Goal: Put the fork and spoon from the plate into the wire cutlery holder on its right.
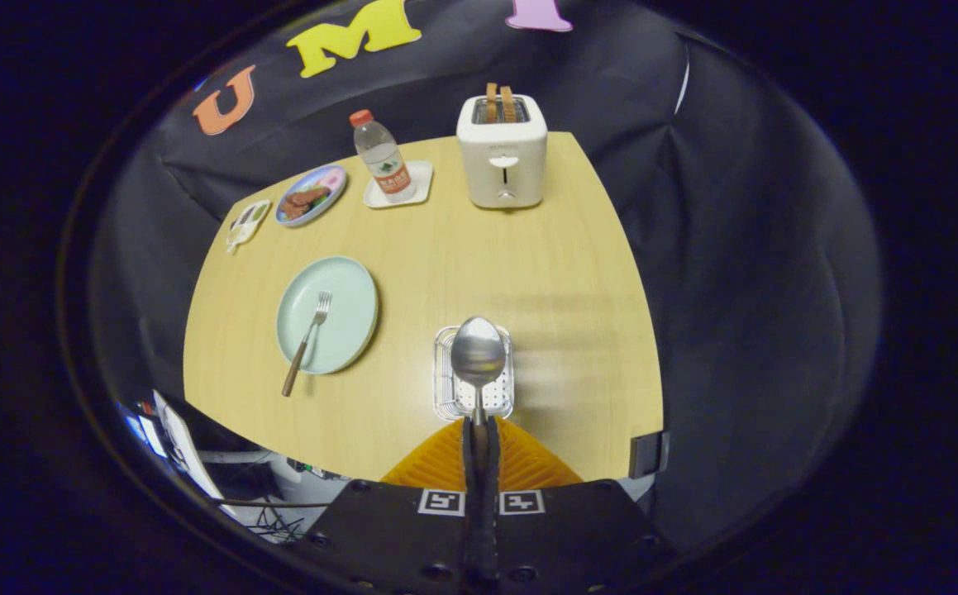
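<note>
Between the closed fingers of the gripper (479,438) sits the handle of a shiny metal spoon (478,354) — clenched from both sides, bowl pointing to 12 o'clock over the small wire cutlery holder (444,388) on the pale wooden table (561,273). At 10 o'clock from the holder lies a round pale-green plate (346,285) with a wooden-handled fork (307,340) across it. Farther off stand a white toaster (502,153) and a clear red-capped water bottle (382,157) — its label is too small to read.
</note>
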A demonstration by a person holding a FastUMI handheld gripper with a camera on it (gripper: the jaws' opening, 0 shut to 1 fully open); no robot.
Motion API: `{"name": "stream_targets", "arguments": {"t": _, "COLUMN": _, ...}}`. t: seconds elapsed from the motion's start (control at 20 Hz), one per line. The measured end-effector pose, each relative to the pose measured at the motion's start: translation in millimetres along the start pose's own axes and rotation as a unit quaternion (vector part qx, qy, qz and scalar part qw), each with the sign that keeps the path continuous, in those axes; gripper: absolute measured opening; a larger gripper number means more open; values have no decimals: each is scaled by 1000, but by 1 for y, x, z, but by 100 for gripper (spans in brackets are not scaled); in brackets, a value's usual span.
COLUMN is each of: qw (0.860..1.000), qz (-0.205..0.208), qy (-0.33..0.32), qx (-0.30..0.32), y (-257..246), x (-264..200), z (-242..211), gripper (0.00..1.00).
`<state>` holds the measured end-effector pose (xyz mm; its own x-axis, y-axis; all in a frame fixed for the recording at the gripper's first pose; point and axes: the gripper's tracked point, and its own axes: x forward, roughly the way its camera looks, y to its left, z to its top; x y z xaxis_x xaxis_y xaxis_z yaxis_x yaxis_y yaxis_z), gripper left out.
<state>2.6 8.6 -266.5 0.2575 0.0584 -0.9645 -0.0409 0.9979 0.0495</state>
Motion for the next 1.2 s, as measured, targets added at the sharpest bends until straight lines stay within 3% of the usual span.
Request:
{"name": "stream_targets", "arguments": {"t": 0.4, "qw": 996, "qz": 25, "qy": 80, "qx": 42, "y": 8, "x": 38, "z": -16, "gripper": 1}}
{"name": "stream_targets", "arguments": {"t": 0.85, "qw": 994, "qz": 24, "qy": 78, "qx": 76, "y": 14, "x": 66, "z": -5, "gripper": 5}}
{"name": "stream_targets", "arguments": {"t": 0.95, "qw": 994, "qz": 25, "qy": 65, "qx": 81, "y": 15, "x": 65, "z": 1, "gripper": 11}}
{"name": "stream_targets", "arguments": {"t": 1.05, "qw": 996, "qz": 30, "qy": 27, "qx": 76, "y": 22, "x": 56, "z": 12, "gripper": 33}}
{"name": "stream_targets", "arguments": {"t": 1.1, "qw": 998, "qz": 27, "qy": -2, "qx": 62, "y": 26, "x": 50, "z": 19, "gripper": 61}}
{"name": "stream_targets", "arguments": {"t": 1.2, "qw": 997, "qz": 23, "qy": -72, "qx": 26, "y": 42, "x": 36, "z": 36, "gripper": 82}}
